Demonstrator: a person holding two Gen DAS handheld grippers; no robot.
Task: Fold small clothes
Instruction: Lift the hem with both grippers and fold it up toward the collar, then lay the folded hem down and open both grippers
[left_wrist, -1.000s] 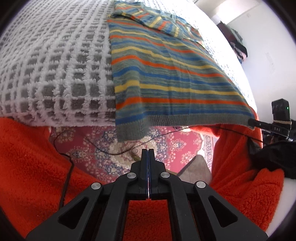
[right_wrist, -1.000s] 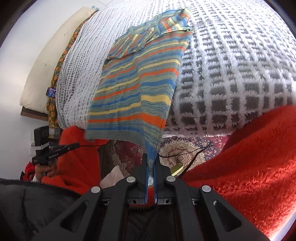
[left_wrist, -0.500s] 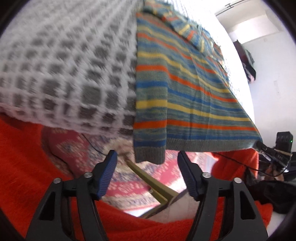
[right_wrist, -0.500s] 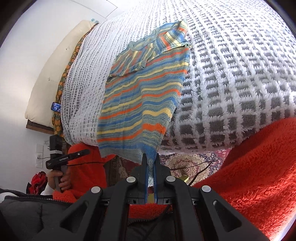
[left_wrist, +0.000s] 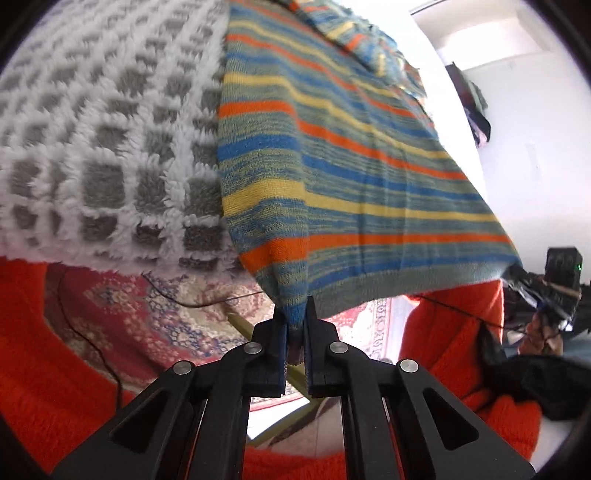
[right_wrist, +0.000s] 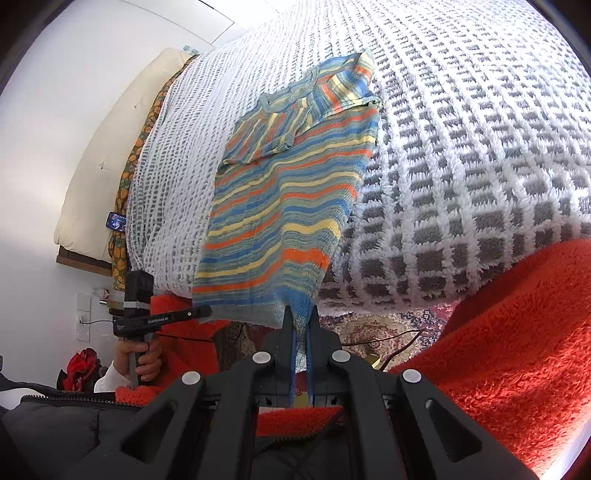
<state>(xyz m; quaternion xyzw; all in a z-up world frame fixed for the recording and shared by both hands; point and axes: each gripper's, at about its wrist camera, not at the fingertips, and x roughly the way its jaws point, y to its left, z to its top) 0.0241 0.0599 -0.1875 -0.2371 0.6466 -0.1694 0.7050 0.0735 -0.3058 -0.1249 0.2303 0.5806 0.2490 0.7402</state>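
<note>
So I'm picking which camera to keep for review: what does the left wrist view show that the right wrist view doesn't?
Only the left wrist view: the left gripper shut on one bottom corner of the striped sweater, and dark clothes hanging by the wall. Only the right wrist view: the right gripper shut on the other corner, the folded-in sleeves, a phone beside the mattress. Both: the sweater, the checked blanket, the patterned rug.

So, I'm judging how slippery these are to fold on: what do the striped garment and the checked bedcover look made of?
Striped garment: knitted yarn, likely wool or acrylic; visible knit rows, ribbed hem, matte. Checked bedcover: plush fleece or chenille, probably synthetic; fuzzy raised white grid over grey squares.
</note>
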